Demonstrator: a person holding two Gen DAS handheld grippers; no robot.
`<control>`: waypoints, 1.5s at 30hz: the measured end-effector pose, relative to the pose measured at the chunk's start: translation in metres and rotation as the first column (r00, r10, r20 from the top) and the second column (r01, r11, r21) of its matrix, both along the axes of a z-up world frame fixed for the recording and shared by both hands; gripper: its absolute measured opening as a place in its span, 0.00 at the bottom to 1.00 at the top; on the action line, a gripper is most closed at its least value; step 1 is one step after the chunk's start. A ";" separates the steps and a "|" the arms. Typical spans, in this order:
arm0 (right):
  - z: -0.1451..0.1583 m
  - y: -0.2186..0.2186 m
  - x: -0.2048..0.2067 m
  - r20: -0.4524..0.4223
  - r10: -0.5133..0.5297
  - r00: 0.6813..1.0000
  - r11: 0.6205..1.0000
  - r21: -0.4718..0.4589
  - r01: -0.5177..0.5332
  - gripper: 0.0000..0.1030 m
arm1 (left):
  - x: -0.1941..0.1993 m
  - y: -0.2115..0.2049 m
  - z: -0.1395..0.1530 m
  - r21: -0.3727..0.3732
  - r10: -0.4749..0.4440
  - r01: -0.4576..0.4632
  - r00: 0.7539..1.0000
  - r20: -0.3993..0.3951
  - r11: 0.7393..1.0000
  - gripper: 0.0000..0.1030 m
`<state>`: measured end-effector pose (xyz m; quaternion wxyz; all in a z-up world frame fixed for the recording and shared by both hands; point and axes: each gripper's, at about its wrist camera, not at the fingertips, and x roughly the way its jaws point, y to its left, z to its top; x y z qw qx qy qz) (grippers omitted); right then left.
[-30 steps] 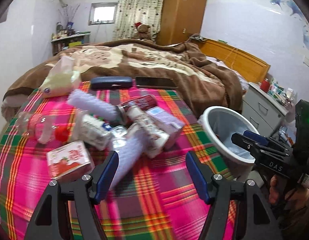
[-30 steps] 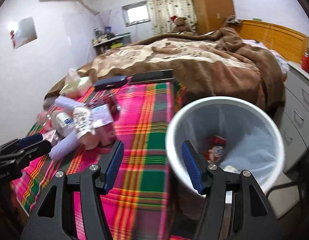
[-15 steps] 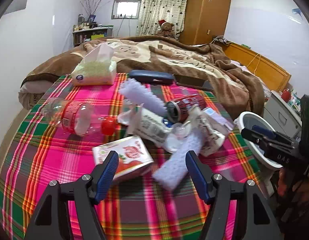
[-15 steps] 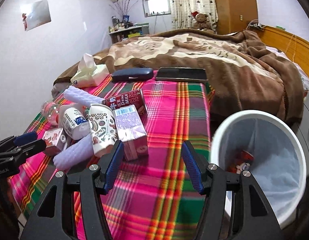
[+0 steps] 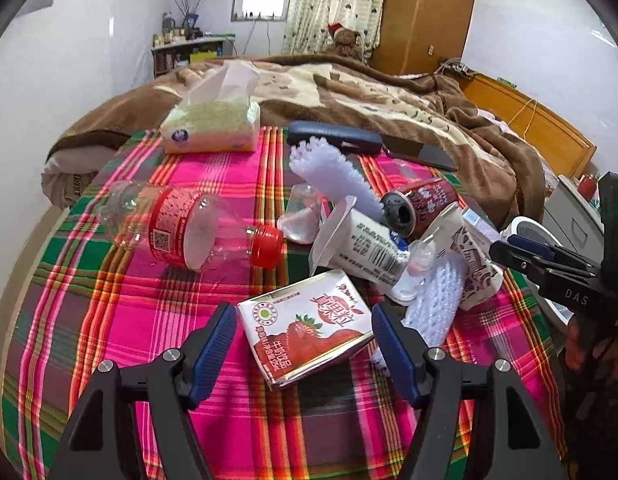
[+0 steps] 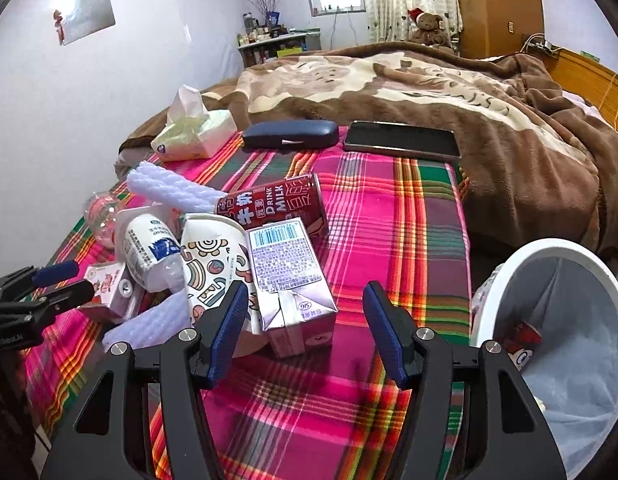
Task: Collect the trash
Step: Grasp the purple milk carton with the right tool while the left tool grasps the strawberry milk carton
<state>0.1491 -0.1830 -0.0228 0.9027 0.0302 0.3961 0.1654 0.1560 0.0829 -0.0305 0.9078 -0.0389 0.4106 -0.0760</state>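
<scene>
I have swung both grippers from the bin (image 6: 557,320) back over the pile: left gripper (image 5: 305,344) open around the strawberry carton (image 5: 309,332), right gripper (image 6: 305,320) open at the purple carton (image 6: 289,276).

Quick count of what's on the plaid cloth (image 6: 389,216): one clear plastic bottle (image 5: 181,226) with a red cap, one dark red milk can (image 6: 275,202), two drink cartons (a strawberry one (image 5: 309,330) and a purple one (image 6: 289,276)), one patterned paper cup (image 6: 213,264), and one white yogurt-style bottle (image 6: 147,250). Two white bumpy foam sleeves: one up top (image 5: 333,180), one lower down (image 5: 435,300). There's also a small crumpled clear plastic piece (image 5: 303,216), count that as one. Non-trash stuff: one tissue pack (image 5: 213,126), one dark glasses case (image 6: 291,134), one phone (image 6: 403,140). One white bin (image 6: 569,320), with at least one red wrapper in it. One teddy bear (image 6: 427,24) at the back.
</scene>
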 end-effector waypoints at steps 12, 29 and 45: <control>-0.004 -0.001 -0.001 -0.035 -0.017 0.999 1.000 0.022 0.017 0.41 | 0.003 -0.003 -0.011 -0.056 -0.054 0.052 0.998 -0.033 0.997 0.68; -0.004 -0.016 -0.037 -0.028 -0.107 0.994 0.994 -0.008 0.107 0.41 | -0.023 -0.037 -0.007 0.094 -0.154 0.153 0.988 -0.006 0.984 0.68; -0.007 -0.014 -0.035 -0.041 -0.123 0.992 0.991 -0.062 0.120 0.40 | 0.014 -0.049 -0.020 0.106 -0.277 0.284 0.958 -0.080 0.953 0.73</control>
